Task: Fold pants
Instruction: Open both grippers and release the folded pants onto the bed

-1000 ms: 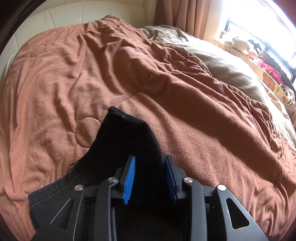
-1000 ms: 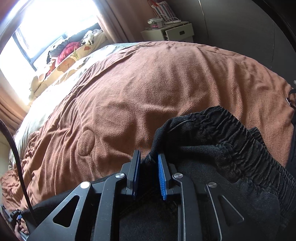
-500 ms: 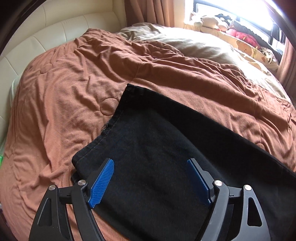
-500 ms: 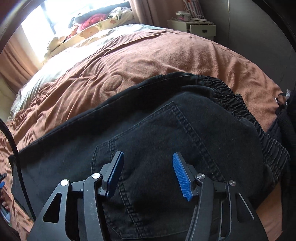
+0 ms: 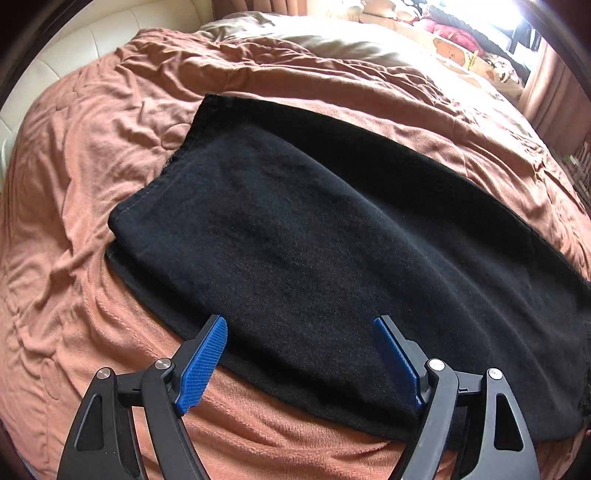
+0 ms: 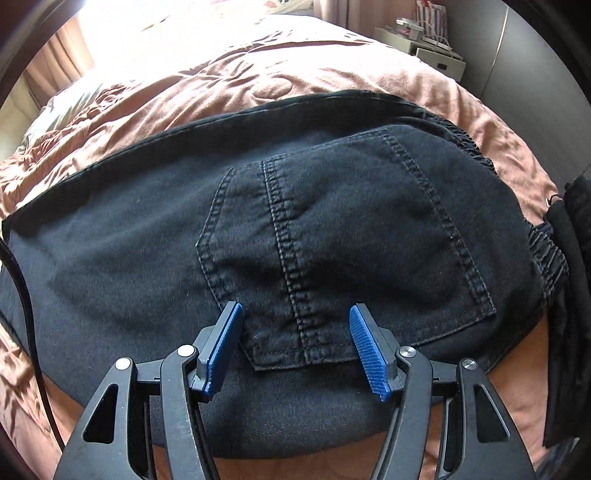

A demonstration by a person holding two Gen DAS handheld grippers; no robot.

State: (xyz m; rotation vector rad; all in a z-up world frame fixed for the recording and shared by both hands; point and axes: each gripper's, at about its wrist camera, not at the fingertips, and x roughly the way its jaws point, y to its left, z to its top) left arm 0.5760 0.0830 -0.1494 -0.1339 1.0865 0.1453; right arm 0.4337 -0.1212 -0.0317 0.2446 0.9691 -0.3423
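Black pants [image 5: 314, 221] lie flat on the bed, folded lengthwise with one leg on the other. In the left wrist view the leg hems [image 5: 207, 107] point up and left. My left gripper [image 5: 300, 321] hangs open over the near edge of the legs, with nothing pinched. The right wrist view shows the seat of the pants [image 6: 129, 258], a stitched back pocket [image 6: 351, 240] and the elastic waistband [image 6: 546, 254] at the right. My right gripper [image 6: 295, 305] hovers over the pocket's lower edge. Its jaws are opening, and the blue pads stand clear of the cloth.
A wrinkled brown blanket [image 5: 92, 147] covers the bed, with a beige duvet [image 5: 332, 40] beyond it and a cream headboard [image 5: 92, 33]. Soft toys [image 5: 461, 37] line the window sill. A nightstand [image 6: 424, 44] stands far right, a black strap [image 6: 569, 295] hangs beside the waistband, and a black cable [image 6: 22, 295] runs at the left.
Both grippers were shut on bunched black cloth. They let go, opened wide and drew back toward the near edge. The pants now lie spread flat.
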